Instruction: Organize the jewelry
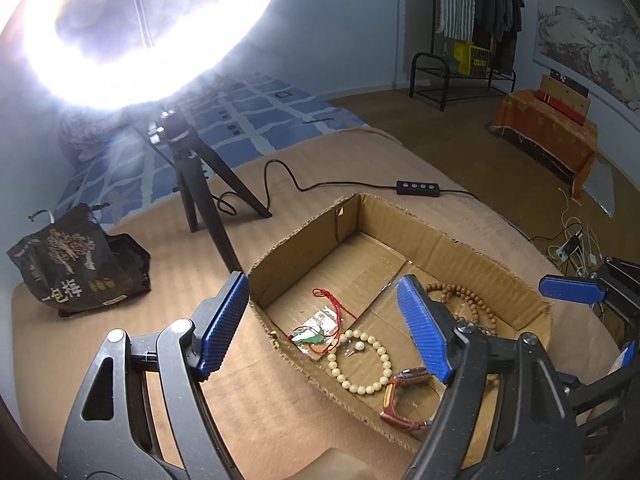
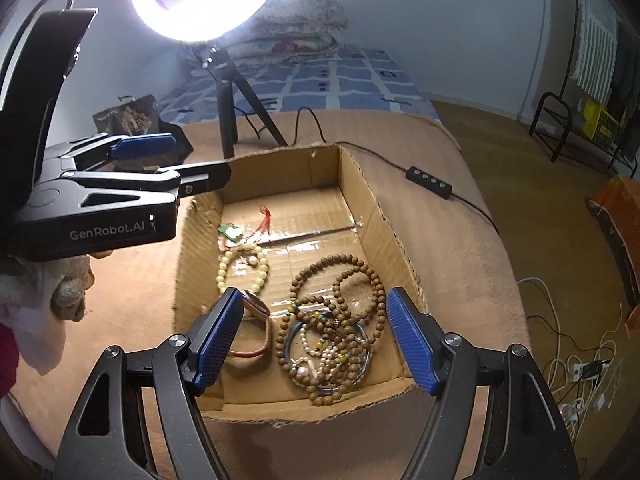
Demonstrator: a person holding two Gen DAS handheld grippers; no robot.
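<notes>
Jewelry lies sorted in the cardboard box [image 2: 360,184]; both tools hover empty above it.

Left gripper [image 1: 324,320] and right gripper [image 2: 316,336] gape wide, gripping nothing. Pale bead bracelet [image 1: 360,360], red-corded pendant [image 1: 316,338] and watch [image 1: 404,396] lie left; wooden beads [image 2: 340,312] tangle right. Little seems left, though the blurred near corner may hide something.

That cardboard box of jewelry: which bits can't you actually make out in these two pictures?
- Watch, left view: the left gripper's finger covers part of its strap.
- Brown beads, left view: mostly behind that finger; the right view shows them tangled with a blue bangle and pale beads, so separate strands can't be counted.
- Green pendant, right view: too small to make out.
- Ring light, both views: glare washes out its centre.
</notes>
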